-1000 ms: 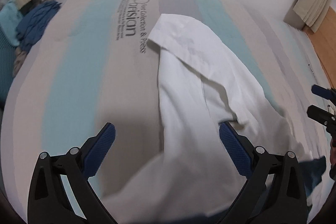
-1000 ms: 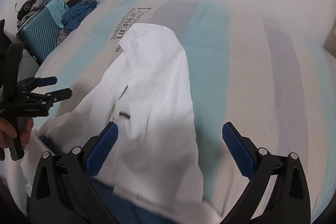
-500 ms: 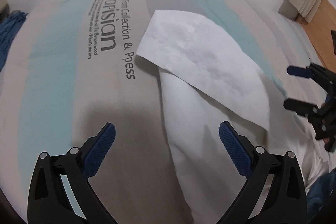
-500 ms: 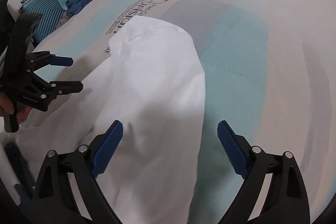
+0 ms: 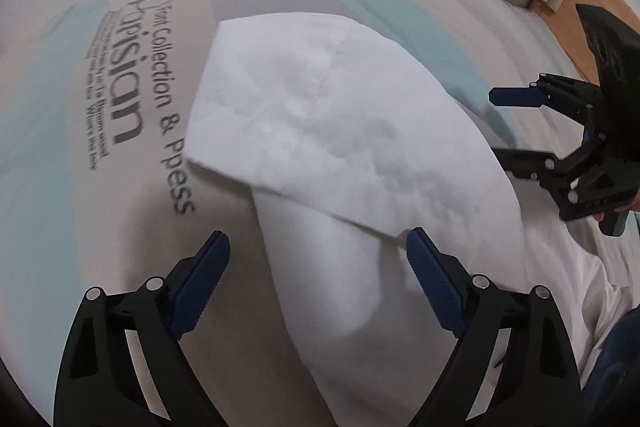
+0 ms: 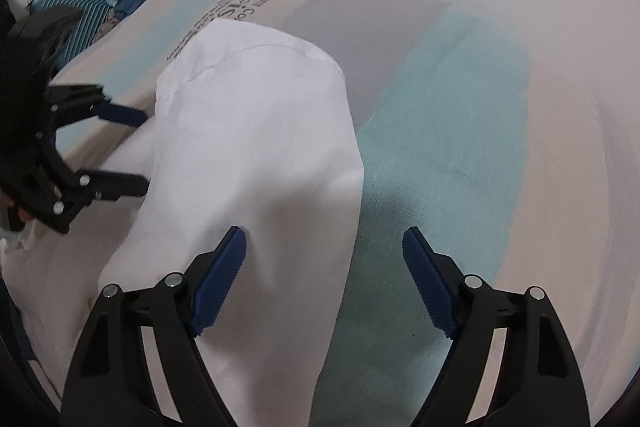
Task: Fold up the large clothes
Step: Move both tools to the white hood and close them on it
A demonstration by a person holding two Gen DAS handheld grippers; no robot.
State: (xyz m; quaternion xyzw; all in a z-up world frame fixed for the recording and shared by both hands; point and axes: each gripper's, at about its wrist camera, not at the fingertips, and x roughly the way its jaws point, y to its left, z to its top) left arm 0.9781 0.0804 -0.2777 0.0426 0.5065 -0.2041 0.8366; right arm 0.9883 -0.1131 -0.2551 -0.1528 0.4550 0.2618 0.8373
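Both jaws closing, nothing pinched yet: left gripper [image 5: 316,267] and right gripper [image 6: 322,263] straddle the white garment [image 5: 352,147]'s side edges—bite both layers evenly before lifting.

The crumpled white cotton shirt [image 5: 352,147] runs off the bottom edge in both views. Small grey print beside the bedcover's dark lettering [image 5: 160,83] is too blurred to read.
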